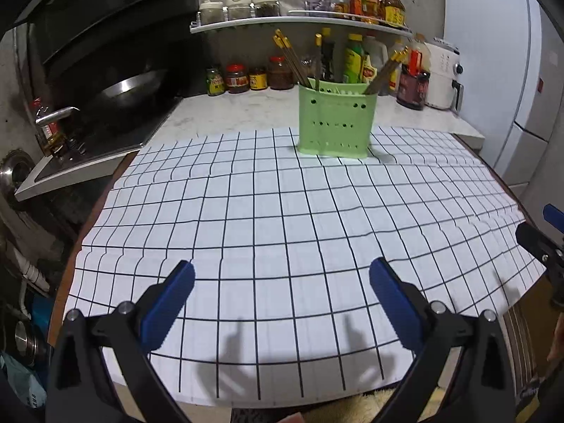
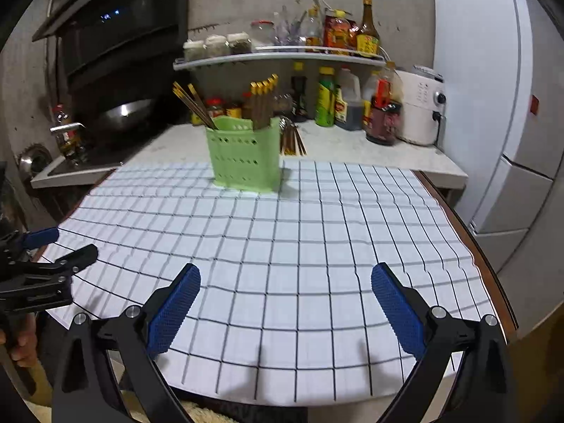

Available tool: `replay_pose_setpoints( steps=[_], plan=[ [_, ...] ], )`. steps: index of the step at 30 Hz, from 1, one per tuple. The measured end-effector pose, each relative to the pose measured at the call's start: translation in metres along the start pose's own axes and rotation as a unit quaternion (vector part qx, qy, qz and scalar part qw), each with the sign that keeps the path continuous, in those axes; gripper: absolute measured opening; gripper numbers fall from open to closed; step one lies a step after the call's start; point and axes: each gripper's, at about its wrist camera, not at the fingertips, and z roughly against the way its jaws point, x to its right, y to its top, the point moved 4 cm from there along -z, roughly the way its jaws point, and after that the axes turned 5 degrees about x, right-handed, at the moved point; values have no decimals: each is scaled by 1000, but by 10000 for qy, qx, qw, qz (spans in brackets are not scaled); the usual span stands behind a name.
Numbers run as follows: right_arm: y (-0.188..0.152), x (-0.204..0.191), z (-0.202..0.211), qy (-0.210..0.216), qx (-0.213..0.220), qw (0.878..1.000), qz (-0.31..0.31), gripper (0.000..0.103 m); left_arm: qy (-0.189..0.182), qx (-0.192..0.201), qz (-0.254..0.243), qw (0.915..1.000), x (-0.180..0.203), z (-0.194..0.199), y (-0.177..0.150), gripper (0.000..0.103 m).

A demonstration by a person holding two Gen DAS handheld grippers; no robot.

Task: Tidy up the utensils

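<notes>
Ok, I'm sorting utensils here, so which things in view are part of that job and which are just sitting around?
Part of the job:
- green utensil holder
- chopsticks standing in it
- loose utensils behind the holder
- left gripper and right gripper, both open and empty

Just sitting around:
- sauce bottles
- spice jars on the shelf
- wok
- white appliance

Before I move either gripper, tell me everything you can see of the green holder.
The green holder is a pale green box, plastic by its look, with an open top, rounded corners and rows of small holes through its walls. It stands upright at the far edge of the grid cloth, near the counter. Chopsticks with gold tips lean out of it in at least two bunches. More chopsticks lie just behind it. Neither gripper touches it.
</notes>
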Motion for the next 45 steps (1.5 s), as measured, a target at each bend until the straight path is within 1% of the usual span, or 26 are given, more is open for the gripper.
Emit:
replay_pose_setpoints(
  steps=[8, 26, 45],
  plan=[
    [0, 3, -2, -40, 13, 10000, -49, 97, 48, 89, -21, 9999, 2, 3, 5, 97],
    [-1, 5, -4, -22, -16, 9999, -103, 97, 52, 35, 34, 10000, -2, -3, 6, 97],
    [2, 9, -3, -22, 25, 9999, -151, 97, 82, 71, 19, 9999, -2, -3, 8, 97]
  ],
)
